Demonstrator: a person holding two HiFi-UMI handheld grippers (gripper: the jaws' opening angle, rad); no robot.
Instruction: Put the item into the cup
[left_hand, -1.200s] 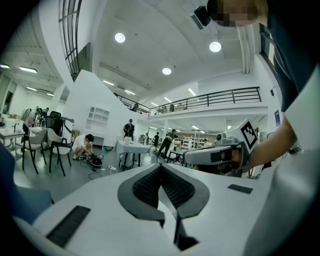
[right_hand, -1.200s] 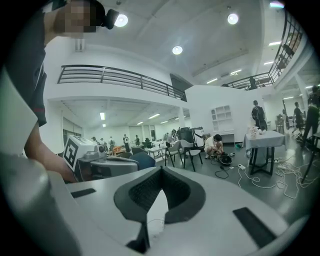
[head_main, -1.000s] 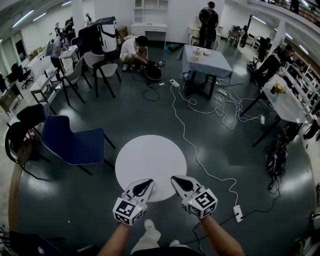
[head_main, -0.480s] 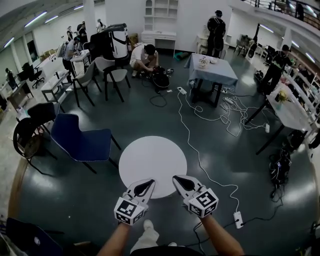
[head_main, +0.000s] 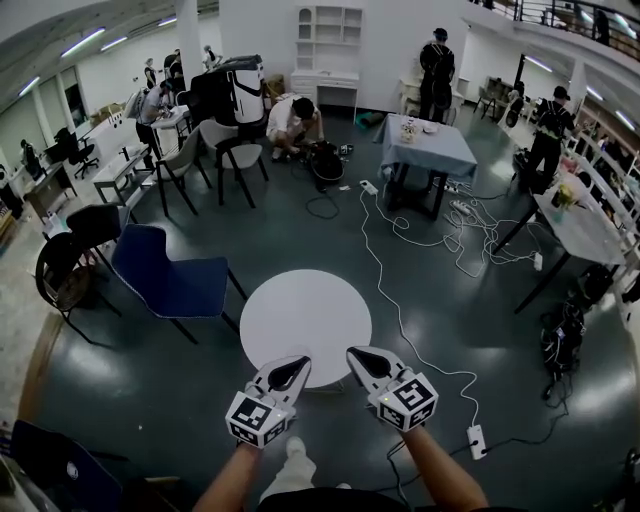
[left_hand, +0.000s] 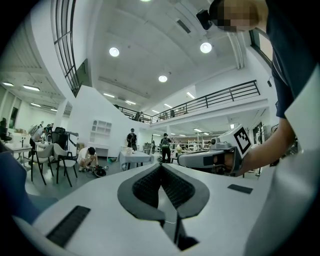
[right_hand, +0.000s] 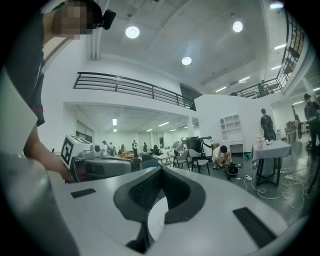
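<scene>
No item or cup anywhere I could see; the round white table looked bare edge to edge, so how the thing would handle or where to grab it was anyone's guess. The left gripper and right gripper were both pinched shut on nothing over the table's near edge. Versus a second earlier, the person had only walked forward a little.
</scene>
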